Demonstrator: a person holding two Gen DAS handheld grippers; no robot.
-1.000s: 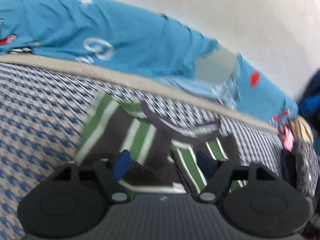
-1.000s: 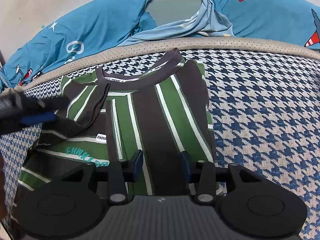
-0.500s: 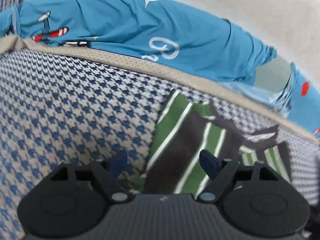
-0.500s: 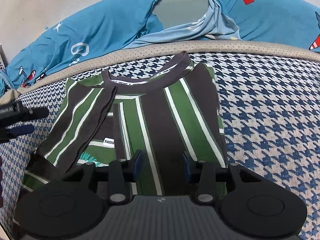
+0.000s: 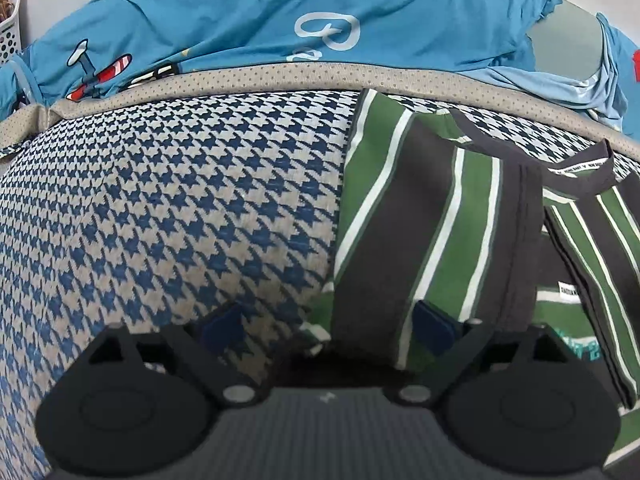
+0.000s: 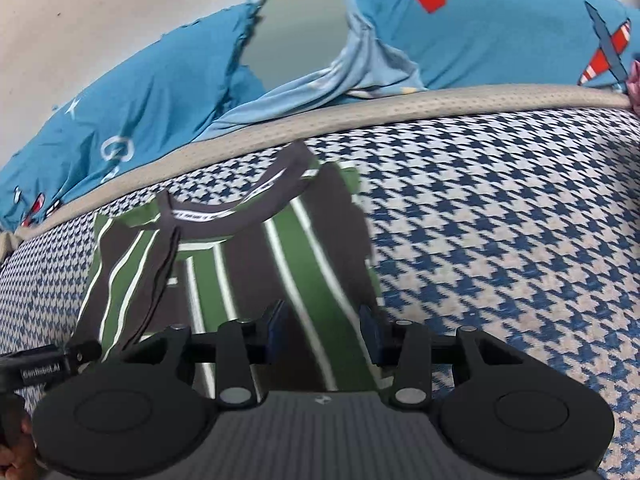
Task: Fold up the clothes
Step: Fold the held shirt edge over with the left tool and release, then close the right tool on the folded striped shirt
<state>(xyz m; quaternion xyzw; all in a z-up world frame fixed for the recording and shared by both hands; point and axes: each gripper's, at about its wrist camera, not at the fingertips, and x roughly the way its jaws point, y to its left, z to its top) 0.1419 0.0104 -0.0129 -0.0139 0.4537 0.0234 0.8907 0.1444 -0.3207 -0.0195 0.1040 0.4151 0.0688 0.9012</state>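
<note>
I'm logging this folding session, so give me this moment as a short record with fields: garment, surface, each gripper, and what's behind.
garment: green and dark striped shirt, lying flat, its left side folded in over the front
surface: blue houndstooth cover
left gripper: jaws opening, wide, over the shirt's left edge, nothing pinched
right gripper: jaws part open above the shirt's lower right, no cloth pressed between the pads
behind: blue printed bedding along a beige mattress edge
</note>
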